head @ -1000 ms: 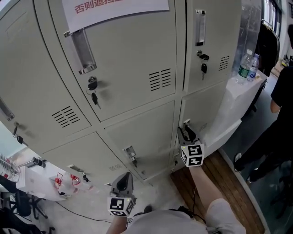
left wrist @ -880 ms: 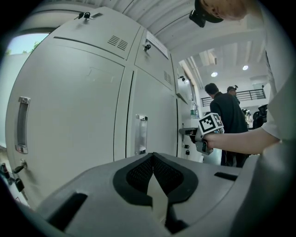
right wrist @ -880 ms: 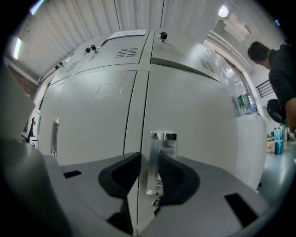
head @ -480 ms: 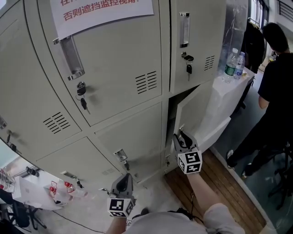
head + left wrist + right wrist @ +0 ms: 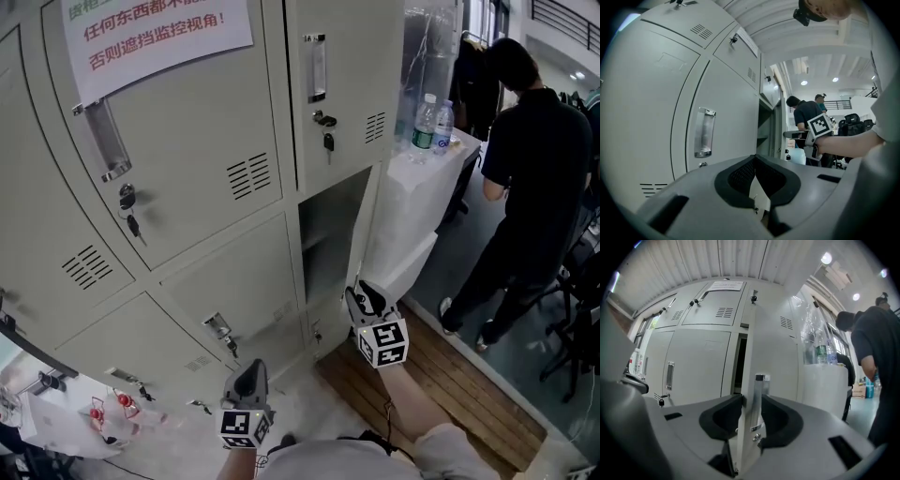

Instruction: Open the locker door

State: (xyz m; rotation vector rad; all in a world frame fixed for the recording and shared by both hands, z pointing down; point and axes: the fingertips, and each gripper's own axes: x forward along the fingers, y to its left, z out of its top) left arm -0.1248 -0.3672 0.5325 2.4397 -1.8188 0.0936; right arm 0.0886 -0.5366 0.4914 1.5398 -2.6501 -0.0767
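The locker door [image 5: 751, 394] belongs to the lower right locker in a grey bank of lockers [image 5: 187, 187] and stands swung out to the right. This leaves its dark compartment [image 5: 328, 230] open. The right claw [image 5: 366, 298] is low down at the door's near, free edge. In the right gripper view its pads are clamped on that edge from both sides, and the door's metal handle [image 5: 761, 379] rises just above them.

The left claw [image 5: 251, 373] hangs well apart, further left and nearer the person, in front of the lower middle locker. Its jaws are pressed together with nothing between them.

Just right of the opened door, a white-covered desk [image 5: 417, 202] stands against the end of the lockers, so the door has little room on that side. Two water bottles [image 5: 427, 120] stand on its top. Beyond the desk, a person in black [image 5: 530, 159] stands turned away, on the far right. A strip of wooden floor [image 5: 450, 403] runs beneath the right claw.

A paper notice [image 5: 155, 33] with red print is stuck to the upper middle locker. A key [image 5: 328, 142] hangs in the lock of the upper right locker, straight above the open compartment.
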